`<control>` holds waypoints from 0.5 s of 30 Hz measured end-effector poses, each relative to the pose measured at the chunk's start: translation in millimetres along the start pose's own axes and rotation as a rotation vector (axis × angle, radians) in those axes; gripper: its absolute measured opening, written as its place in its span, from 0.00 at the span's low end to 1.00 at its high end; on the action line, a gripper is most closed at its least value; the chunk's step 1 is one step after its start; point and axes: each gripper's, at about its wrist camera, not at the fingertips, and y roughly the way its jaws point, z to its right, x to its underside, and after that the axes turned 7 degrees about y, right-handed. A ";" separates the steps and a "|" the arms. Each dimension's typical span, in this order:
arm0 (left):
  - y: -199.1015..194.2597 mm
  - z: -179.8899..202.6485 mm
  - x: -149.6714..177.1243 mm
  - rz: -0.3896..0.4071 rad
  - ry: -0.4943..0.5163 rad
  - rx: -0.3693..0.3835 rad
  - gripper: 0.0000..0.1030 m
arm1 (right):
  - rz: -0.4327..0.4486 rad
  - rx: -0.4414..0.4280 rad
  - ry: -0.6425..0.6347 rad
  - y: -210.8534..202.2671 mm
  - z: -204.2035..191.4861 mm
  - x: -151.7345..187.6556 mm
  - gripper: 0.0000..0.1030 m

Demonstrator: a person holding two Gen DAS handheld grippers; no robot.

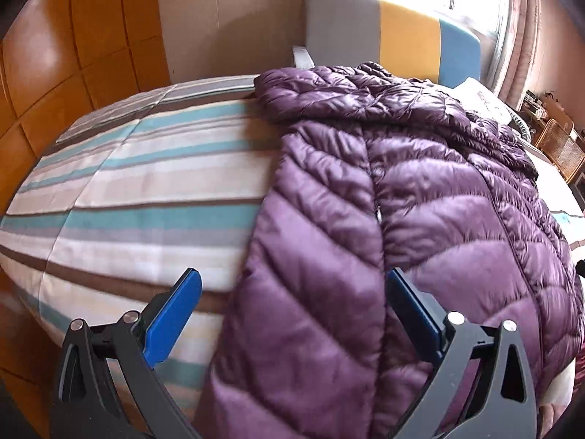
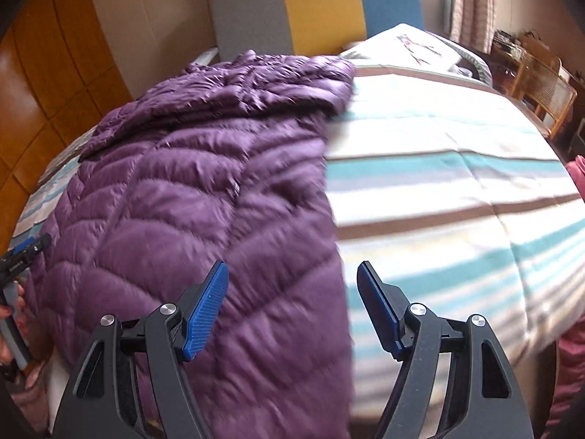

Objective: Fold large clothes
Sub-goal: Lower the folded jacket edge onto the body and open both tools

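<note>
your purple jacket (image 1: 384,219) is lying spread along the striped bed (image 1: 146,190), filling the right half of the left wrist view. your left hand-held gripper (image 1: 292,314) is standing open over the jacket's near edge, gripping nothing. your right hand-held gripper (image 2: 292,311) is standing open too, holding nothing, over the jacket's right edge.

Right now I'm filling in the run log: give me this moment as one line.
task: fold large clothes | purple jacket: flat on striped bed | left gripper: open, holding nothing | right gripper: open, holding nothing
</note>
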 end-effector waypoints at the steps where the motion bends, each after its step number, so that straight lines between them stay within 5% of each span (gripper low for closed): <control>1: -0.7 -1.4 3.0 -0.001 -0.003 0.012 0.95 | -0.006 0.005 0.000 -2.2 3.8 4.9 0.71; 9: -5.7 -11.1 24.8 -0.049 -0.011 0.106 0.76 | -0.087 -0.039 0.049 -5.4 22.8 32.0 0.65; 15: -15.7 -9.1 38.5 -0.065 0.051 0.123 0.74 | -0.125 -0.076 0.027 -4.1 18.6 40.7 0.54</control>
